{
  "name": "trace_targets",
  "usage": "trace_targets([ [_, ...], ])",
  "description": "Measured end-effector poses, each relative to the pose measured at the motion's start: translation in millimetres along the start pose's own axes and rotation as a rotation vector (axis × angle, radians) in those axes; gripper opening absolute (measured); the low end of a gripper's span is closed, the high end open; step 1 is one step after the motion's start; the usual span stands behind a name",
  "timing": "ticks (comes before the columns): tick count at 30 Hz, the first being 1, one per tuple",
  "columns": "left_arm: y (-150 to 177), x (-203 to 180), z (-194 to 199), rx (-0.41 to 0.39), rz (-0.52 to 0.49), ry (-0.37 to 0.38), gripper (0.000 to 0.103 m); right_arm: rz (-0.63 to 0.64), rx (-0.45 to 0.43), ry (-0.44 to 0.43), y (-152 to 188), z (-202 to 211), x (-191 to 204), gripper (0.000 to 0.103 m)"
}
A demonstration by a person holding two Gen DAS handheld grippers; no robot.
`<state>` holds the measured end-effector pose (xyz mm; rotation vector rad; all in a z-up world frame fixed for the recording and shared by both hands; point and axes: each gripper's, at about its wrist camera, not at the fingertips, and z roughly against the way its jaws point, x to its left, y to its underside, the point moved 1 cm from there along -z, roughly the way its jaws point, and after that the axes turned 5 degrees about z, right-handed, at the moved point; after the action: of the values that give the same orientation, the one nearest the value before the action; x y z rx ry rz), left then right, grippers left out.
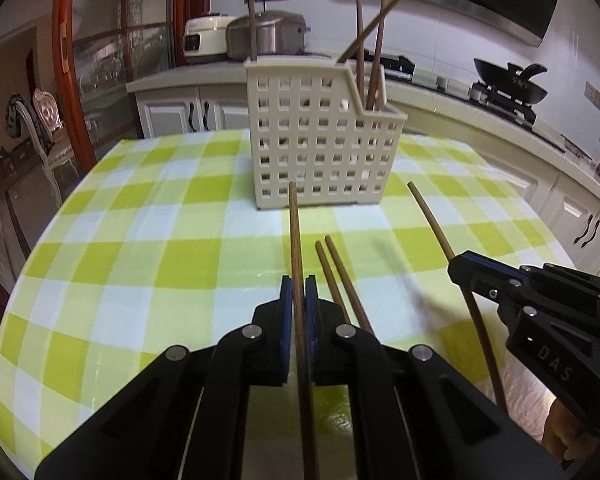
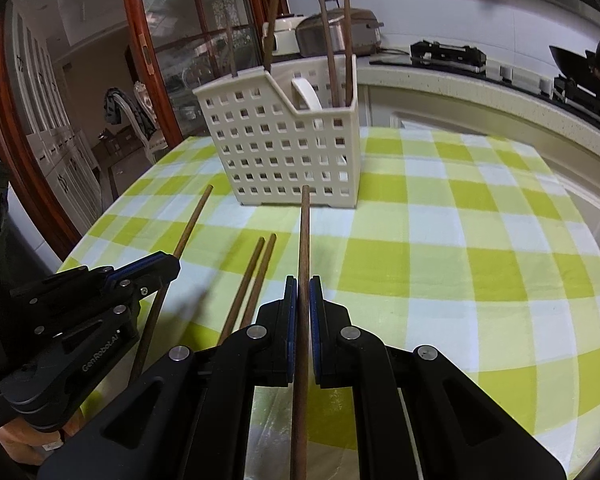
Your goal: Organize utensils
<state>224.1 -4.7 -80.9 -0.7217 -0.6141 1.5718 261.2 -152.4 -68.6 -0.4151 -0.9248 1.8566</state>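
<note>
A cream perforated utensil holder (image 1: 320,136) stands mid-table, with several brown chopsticks upright in it; it also shows in the right wrist view (image 2: 288,144). My left gripper (image 1: 299,285) is shut on a brown chopstick (image 1: 296,240) that points toward the holder. My right gripper (image 2: 303,286) is shut on another brown chopstick (image 2: 304,236); it appears at the right in the left wrist view (image 1: 460,266). My left gripper also shows at the left in the right wrist view (image 2: 168,266). Two loose chopsticks (image 1: 336,276) lie side by side on the cloth between the grippers.
The table has a green and white checked cloth (image 1: 160,240). Behind it runs a kitchen counter (image 1: 500,120) with rice cookers (image 1: 260,32) and a black wok (image 1: 512,84). A wood-framed glass door (image 2: 160,40) stands at the left.
</note>
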Motion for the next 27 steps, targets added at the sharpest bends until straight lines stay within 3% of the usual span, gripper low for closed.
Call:
trace_targets([
  [27,-10,12,86,-0.213,0.032,0.068,0.006,0.066,-0.175,0.026,-20,57,19,0.007],
])
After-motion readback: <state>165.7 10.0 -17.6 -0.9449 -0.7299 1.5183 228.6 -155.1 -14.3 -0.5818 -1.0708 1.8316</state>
